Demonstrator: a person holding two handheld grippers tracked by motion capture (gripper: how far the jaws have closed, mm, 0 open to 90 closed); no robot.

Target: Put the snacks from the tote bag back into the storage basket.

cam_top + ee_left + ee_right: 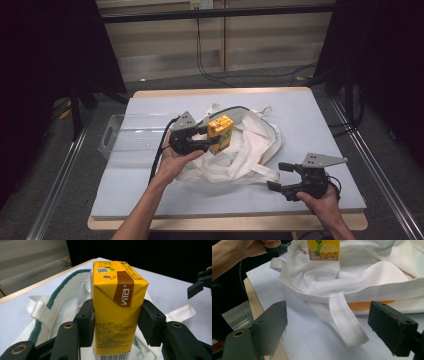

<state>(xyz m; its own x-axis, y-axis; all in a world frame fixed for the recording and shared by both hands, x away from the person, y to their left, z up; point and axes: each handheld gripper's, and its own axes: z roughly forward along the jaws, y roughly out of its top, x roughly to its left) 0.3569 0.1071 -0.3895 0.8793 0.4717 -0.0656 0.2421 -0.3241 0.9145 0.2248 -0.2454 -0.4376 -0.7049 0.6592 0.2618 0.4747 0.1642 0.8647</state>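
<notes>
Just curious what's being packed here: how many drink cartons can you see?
1. A yellow drink carton is held upright between the left gripper's fingers, above the white tote bag. More could be hidden inside the bag; its folds block the view.

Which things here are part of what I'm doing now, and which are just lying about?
In play:
- yellow drink carton, clamped in the left tool
- white tote bag, beneath the carton
- bag strap, lying between the open right tool's jaws, ungripped

Lying about:
- clear plastic bin at the table's left
- cables on the floor beyond the table
</notes>
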